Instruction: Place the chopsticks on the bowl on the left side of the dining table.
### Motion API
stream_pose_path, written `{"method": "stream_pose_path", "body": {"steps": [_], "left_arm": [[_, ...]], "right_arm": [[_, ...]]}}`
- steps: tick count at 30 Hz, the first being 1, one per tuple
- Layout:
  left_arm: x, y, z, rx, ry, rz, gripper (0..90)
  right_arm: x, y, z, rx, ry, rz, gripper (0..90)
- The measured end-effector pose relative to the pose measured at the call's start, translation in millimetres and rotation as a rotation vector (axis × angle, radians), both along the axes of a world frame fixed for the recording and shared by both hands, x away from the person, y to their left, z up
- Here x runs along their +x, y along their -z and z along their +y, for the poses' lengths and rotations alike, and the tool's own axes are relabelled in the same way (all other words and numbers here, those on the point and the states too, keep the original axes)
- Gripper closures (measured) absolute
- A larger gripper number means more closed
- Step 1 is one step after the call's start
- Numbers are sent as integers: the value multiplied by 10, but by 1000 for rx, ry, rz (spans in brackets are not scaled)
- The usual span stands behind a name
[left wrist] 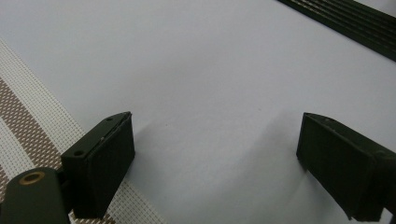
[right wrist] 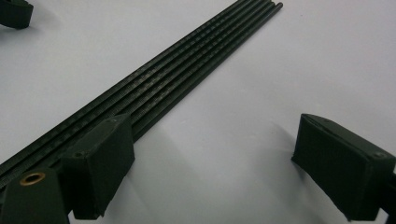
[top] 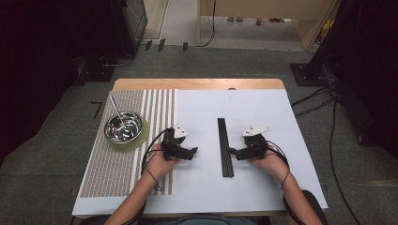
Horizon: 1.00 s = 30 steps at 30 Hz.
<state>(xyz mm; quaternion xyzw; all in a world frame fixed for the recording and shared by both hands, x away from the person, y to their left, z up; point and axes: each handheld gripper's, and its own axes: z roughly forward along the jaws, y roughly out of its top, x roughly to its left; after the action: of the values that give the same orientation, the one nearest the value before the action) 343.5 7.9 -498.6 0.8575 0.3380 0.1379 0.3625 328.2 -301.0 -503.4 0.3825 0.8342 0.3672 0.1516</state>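
Note:
Several thin black rods (top: 225,146) lie side by side in a strip down the middle of the white table (top: 281,187). My left gripper (top: 194,151) rests just left of the strip, at the edge of the striped mat; its jaws stand wide apart over bare white surface (left wrist: 215,154), with the rods (left wrist: 345,23) at the top right of that view. My right gripper (top: 233,152) sits right of the strip with its tips beside the rods. It is open, one jaw next to the rods (right wrist: 154,88), nothing between them (right wrist: 212,154).
A woven striped mat (top: 122,159) covers the table's left part. On it a steel bowl (top: 123,127) with a metal stick (top: 117,110) leaning in it stands on a green coaster. Cables trail from both grippers. Dark equipment flanks the table.

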Motion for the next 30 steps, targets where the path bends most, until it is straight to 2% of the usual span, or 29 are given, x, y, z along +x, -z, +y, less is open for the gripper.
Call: {"method": "stream_pose_path", "body": {"steps": [3, 5, 15, 30], "left_arm": [[-3, -4, -21, -2, -21, 4, 112], [1, -12, -27, 7, -21, 6, 114], [9, -28, -36, -6, -51, 16, 139], [48, -75, -140, -43, -30, 35, 142]], "right_arm": [[0, 0, 0, 0, 0, 0, 119], [0, 0, -1, -1, 0, 0, 119], [0, 0, 0, 0, 0, 0, 119], [0, 0, 0, -1, 0, 0, 119]]}}
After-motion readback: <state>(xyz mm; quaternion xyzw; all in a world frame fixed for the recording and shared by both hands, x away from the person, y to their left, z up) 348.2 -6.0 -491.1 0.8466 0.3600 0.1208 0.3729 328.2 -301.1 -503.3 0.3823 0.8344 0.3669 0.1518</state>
